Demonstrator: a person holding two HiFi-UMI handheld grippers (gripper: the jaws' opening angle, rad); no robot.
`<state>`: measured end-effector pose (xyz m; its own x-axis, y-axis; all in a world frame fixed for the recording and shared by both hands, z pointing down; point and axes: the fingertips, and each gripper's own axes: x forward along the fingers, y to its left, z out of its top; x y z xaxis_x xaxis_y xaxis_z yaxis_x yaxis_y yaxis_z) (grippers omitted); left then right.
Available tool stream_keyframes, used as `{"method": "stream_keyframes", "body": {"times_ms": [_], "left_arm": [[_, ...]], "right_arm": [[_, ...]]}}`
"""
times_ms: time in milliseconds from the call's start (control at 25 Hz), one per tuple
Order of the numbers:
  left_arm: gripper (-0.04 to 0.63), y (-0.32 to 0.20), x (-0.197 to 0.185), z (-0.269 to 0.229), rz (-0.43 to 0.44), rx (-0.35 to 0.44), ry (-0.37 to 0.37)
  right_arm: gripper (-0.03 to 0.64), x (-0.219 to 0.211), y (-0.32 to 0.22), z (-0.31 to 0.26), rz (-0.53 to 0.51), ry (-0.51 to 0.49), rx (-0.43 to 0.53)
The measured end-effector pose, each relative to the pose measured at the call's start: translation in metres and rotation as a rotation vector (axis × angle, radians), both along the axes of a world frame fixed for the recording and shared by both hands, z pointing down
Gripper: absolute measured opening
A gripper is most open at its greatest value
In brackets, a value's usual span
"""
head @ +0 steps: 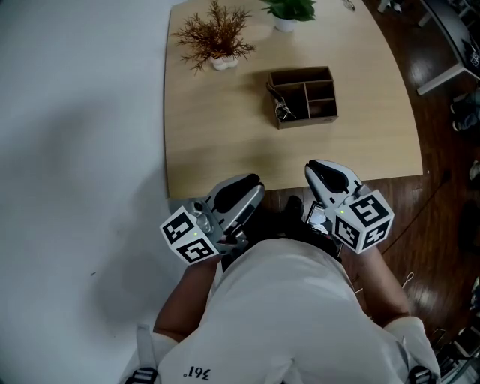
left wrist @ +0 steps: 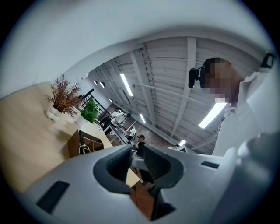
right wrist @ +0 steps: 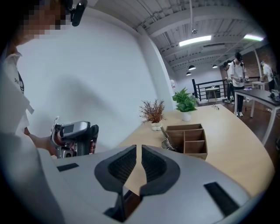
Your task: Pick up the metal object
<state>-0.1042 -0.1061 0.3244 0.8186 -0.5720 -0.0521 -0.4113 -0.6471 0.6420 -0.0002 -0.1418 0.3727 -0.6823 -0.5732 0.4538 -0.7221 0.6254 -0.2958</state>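
The metal object (head: pixel 281 109) is a silvery tool that leans in the left compartment of a brown wooden organizer (head: pixel 307 120) on the table. It also shows as the metal object (right wrist: pixel 166 141) in the right gripper view, and small as the metal object (left wrist: pixel 82 146) in the left gripper view. My left gripper (head: pixel 236 196) and right gripper (head: pixel 330 176) hover at the table's near edge, close to my body and well short of the organizer. The left gripper (left wrist: pixel 138 151) and right gripper (right wrist: pixel 138 148) each show only a narrow slit between the pads, with nothing held.
The light wooden table (head: pixel 225 142) carries a dried brown plant in a white pot (head: pixel 215 41) and a green potted plant (head: pixel 289 11) at its far side. Pale floor lies to the left and dark wood floor (head: pixel 442 150) to the right. People stand at distant tables.
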Motion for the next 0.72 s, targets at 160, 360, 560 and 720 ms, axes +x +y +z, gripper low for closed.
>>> {"method": "stream_keyframes", "body": {"times_ms": [160,360,560,720], "left_arm": [[0.061,-0.01,0.004,0.006,-0.007,-0.004,-0.022],[0.061,-0.023,0.008,0.011,-0.008,0.002,-0.052],[0.061,-0.04,0.01,0.025,-0.017,-0.013,-0.081],[0.061,-0.054,0.013,0.041,-0.017,-0.044,-0.104]], "right_arm": [[0.018,0.005,-0.014,0.002,0.005,0.051,0.036],[0.038,0.006,-0.033,0.006,0.003,0.094,0.068],[0.038,0.0,-0.048,0.019,-0.022,0.156,0.095],[0.038,-0.006,-0.061,0.034,-0.049,0.209,0.102]]}}
